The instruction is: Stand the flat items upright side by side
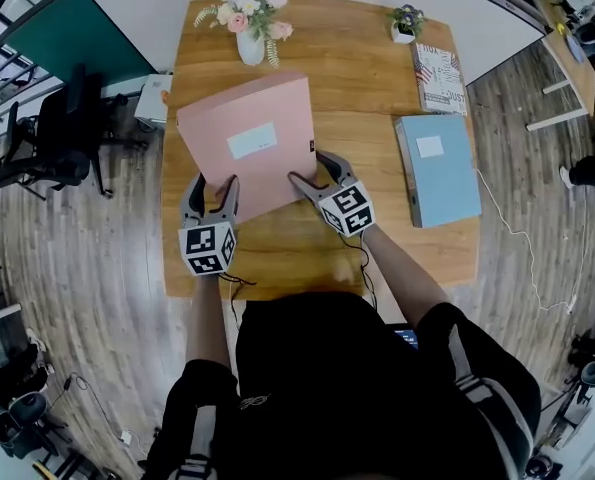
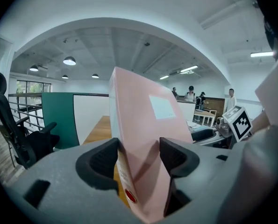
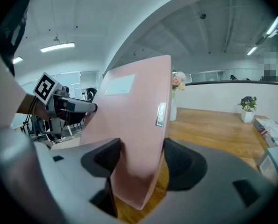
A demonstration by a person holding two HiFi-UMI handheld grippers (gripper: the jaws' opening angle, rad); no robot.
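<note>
Being held at a tilt over the table [image 1: 357, 68], the pink binder [image 1: 249, 143] is clamped at its near edge by both tools: the left gripper [image 1: 212, 186] is closed on one corner, the right gripper [image 1: 312, 168] on the other. The raising step is judged to be in hand. Next, the binder must be brought fully upright and set down, with room left for the blue binder [image 1: 439, 168], which lies flat to the right.

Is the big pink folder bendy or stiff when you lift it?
Probably stiff: the large pink cardboard binder looks flat, tilted up between the left hand-held gripper and right hand-held gripper. Its smooth cover may slip. Stood upright, it could tip, being tall and narrow.
</note>
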